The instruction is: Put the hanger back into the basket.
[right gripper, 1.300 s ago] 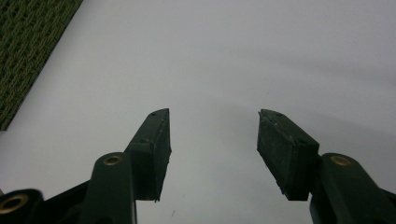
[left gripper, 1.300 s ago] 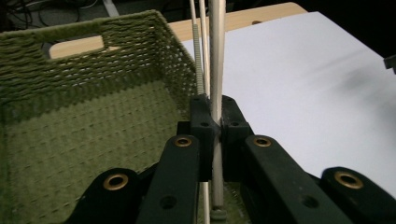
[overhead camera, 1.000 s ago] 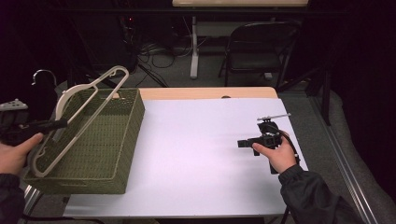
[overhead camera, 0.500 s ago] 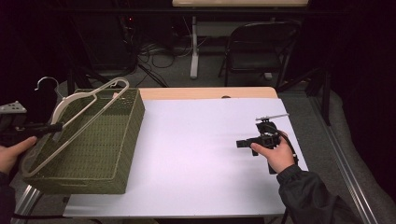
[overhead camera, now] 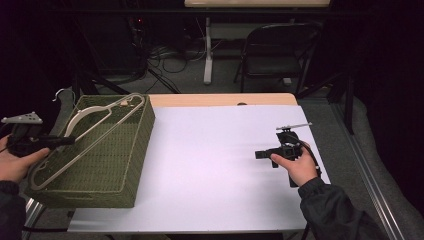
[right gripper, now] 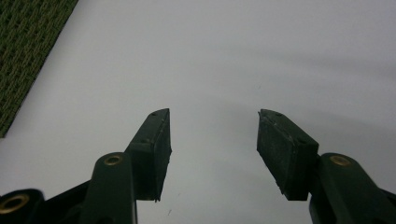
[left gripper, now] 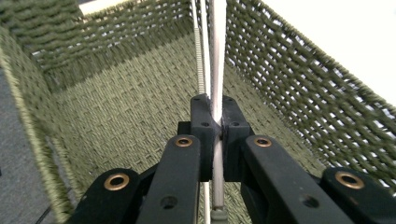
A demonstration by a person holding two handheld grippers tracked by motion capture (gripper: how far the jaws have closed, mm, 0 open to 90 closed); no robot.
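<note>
White tabletop (overhead camera: 210,165) fills the near ground, with a green woven basket (overhead camera: 100,165) at its left end as landmark. Well right of the basket, the right gripper (right gripper: 212,140) rests low over bare table, jaws parted with nothing between. Left of the basket, the left gripper (left gripper: 212,126) clamps a pale clothes hanger (overhead camera: 85,137), which slants across the basket's interior toward its far rim. Beyond the basket stands a dark folding chair (overhead camera: 277,55).

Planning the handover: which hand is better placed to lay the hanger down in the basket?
Left. Its gripper is shut on the hanger above the basket; the right gripper rests open, apart on the table.
</note>
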